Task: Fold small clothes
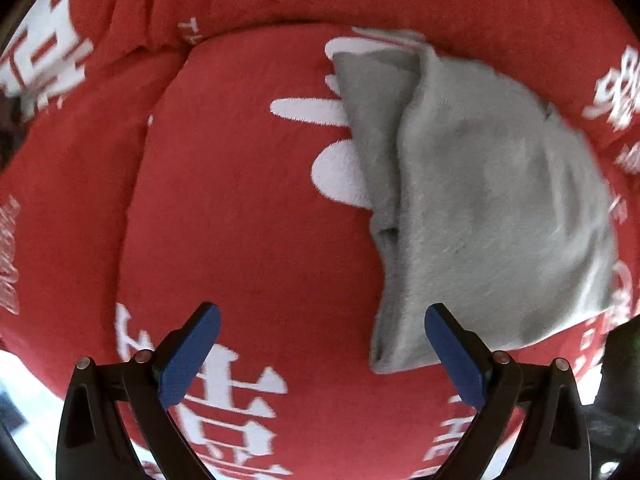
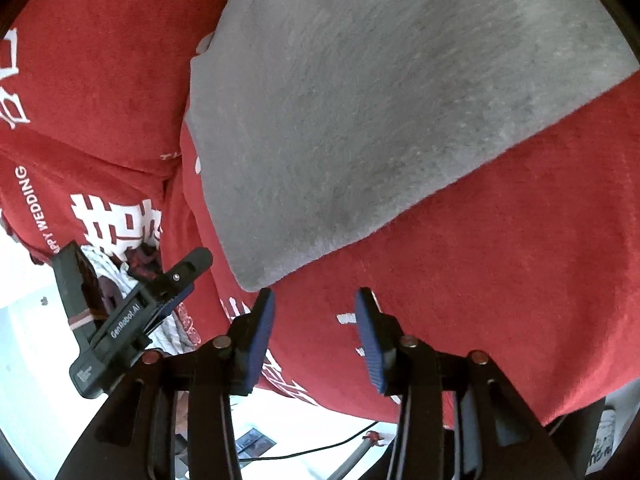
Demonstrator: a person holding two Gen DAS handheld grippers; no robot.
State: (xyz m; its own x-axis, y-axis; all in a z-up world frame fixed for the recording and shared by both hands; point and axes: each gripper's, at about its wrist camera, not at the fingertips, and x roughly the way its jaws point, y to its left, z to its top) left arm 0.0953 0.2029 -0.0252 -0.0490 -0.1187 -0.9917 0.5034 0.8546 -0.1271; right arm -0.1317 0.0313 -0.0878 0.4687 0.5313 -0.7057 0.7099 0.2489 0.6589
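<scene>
A small grey fleece garment lies folded on the red blanket. In the left wrist view it sits to the right, with a fold ridge down its left side. My left gripper points down at the blanket, open and empty, its right pad beside the garment's near corner. In the right wrist view the garment fills the upper middle, its near corner just ahead of my right gripper. That gripper is open, with only red blanket between its pads. My left gripper shows at the left.
The red blanket bears white characters and the words "HAPPY WEDDING". Its near edge drops to a pale floor with a dark cable. Striped fabric shows under the blanket's left edge.
</scene>
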